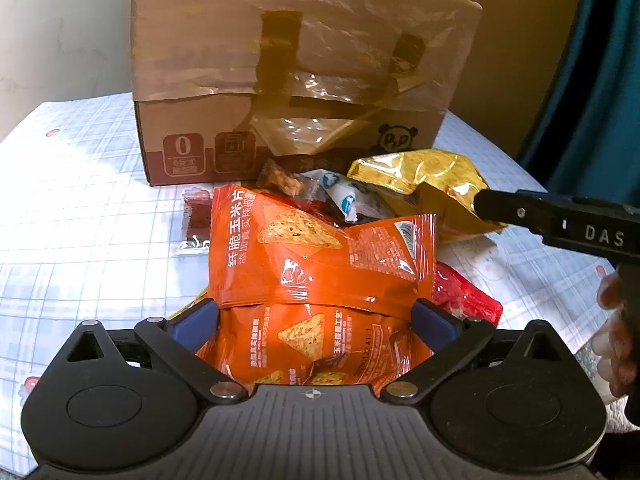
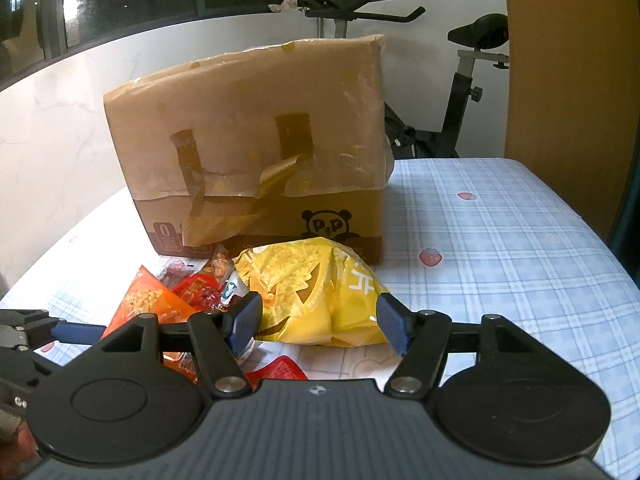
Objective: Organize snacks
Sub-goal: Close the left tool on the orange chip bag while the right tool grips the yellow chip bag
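Observation:
Two orange corn-chip bags lie in a pile of snacks on the checked tablecloth (image 1: 80,200). The upper orange bag (image 1: 320,252) rests across the tips of my left gripper (image 1: 316,318). The lower orange bag (image 1: 312,340) sits between its widely spread blue pads, which stand at the bag's edges without visibly squeezing it. My right gripper (image 2: 320,322) has its pads pressed on both sides of a yellow snack bag (image 2: 316,296). That bag shows as gold (image 1: 432,176) in the left wrist view, with a black finger of the right gripper (image 1: 520,214) against it.
A taped cardboard box (image 1: 304,80) (image 2: 256,140) stands upright just behind the pile. Small packets lie around: a red one (image 1: 464,296), a white-and-blue one (image 1: 348,196), a dark sachet (image 1: 196,220). A person's hand (image 1: 616,320) is at the right. An exercise bike (image 2: 460,100) stands beyond the table.

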`<state>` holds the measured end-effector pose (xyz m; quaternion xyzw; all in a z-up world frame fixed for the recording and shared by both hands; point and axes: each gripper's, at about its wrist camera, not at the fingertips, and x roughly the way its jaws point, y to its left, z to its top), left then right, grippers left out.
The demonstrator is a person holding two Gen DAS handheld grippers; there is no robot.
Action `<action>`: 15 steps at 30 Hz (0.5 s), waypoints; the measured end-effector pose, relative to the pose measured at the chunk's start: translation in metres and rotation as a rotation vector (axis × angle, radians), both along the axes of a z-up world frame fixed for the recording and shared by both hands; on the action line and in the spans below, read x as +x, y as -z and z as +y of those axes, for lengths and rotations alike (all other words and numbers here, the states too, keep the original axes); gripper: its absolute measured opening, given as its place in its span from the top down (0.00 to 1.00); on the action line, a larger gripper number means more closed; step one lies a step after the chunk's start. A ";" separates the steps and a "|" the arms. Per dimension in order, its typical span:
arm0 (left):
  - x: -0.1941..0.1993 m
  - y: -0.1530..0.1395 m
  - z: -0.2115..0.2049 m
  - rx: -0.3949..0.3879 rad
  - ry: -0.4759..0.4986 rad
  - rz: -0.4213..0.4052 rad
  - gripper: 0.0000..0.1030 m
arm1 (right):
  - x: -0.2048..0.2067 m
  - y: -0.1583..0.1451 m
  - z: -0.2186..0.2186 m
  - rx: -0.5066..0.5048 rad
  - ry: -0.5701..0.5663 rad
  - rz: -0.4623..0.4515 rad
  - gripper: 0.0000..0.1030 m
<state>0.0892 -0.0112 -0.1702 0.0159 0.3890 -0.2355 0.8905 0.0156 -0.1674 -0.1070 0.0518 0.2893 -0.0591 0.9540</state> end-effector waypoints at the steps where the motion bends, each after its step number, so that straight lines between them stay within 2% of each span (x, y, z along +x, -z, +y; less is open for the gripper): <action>1: 0.001 0.000 0.001 -0.004 -0.003 -0.006 0.00 | 0.000 0.000 0.000 0.000 0.000 0.001 0.36; 3: 0.001 0.001 0.004 -0.016 -0.013 -0.014 0.03 | 0.000 0.000 0.000 0.000 -0.001 0.001 0.35; 5: -0.001 -0.002 0.009 -0.041 -0.013 -0.030 0.19 | 0.001 0.001 0.000 -0.001 0.000 0.001 0.35; 6: -0.002 -0.004 0.010 -0.042 -0.020 -0.042 0.22 | 0.001 0.001 0.000 -0.001 0.000 0.001 0.34; 10: -0.003 -0.008 0.024 -0.088 -0.082 -0.068 0.28 | 0.003 0.002 -0.001 0.003 -0.001 0.005 0.32; 15: -0.011 -0.020 0.042 -0.154 -0.147 -0.125 0.28 | 0.003 0.001 0.000 -0.013 0.000 -0.009 0.25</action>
